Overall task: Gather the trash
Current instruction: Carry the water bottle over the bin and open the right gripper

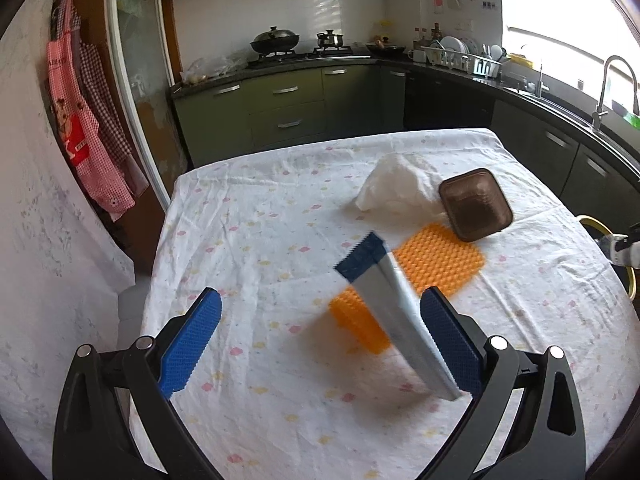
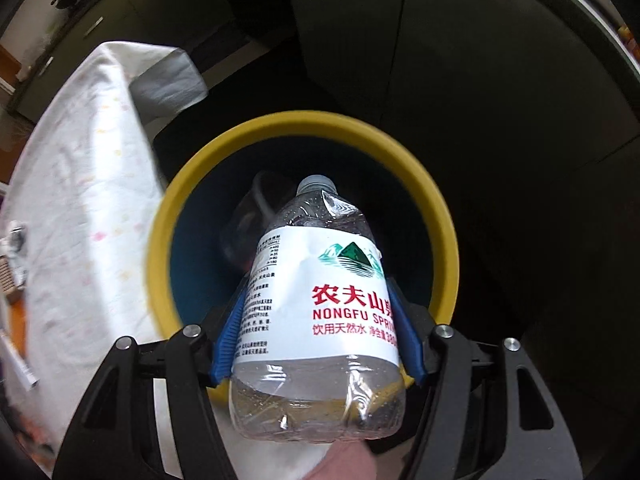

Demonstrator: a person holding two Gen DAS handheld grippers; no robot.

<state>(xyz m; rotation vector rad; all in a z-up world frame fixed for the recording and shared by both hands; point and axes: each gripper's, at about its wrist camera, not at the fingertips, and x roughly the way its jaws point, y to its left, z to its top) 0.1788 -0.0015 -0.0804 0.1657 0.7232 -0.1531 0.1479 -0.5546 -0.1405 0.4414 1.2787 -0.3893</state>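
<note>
My right gripper (image 2: 316,288) is shut on a clear water bottle (image 2: 320,320) with a white label. The bottle's neck points down over a blue bin with a yellow rim (image 2: 192,176), and a clear plastic piece (image 2: 248,216) lies inside the bin. My left gripper (image 1: 322,298) stands wide open over the table. A silver wrapper with a blue end (image 1: 392,312) slants along the inner side of its right finger (image 1: 452,340); whether they touch I cannot tell. An orange bumpy sheet (image 1: 440,264), a brown square tub (image 1: 476,204) and a crumpled white tissue (image 1: 396,184) lie beyond it.
The table (image 1: 248,208) has a white flowered cloth, and the bin stands off its right edge (image 1: 630,280). Dark kitchen cabinets (image 1: 288,108) run behind the table, with a sink and tap (image 1: 612,84) at the right. Red aprons (image 1: 84,132) hang at the left. A hand (image 2: 344,460) shows below the bottle.
</note>
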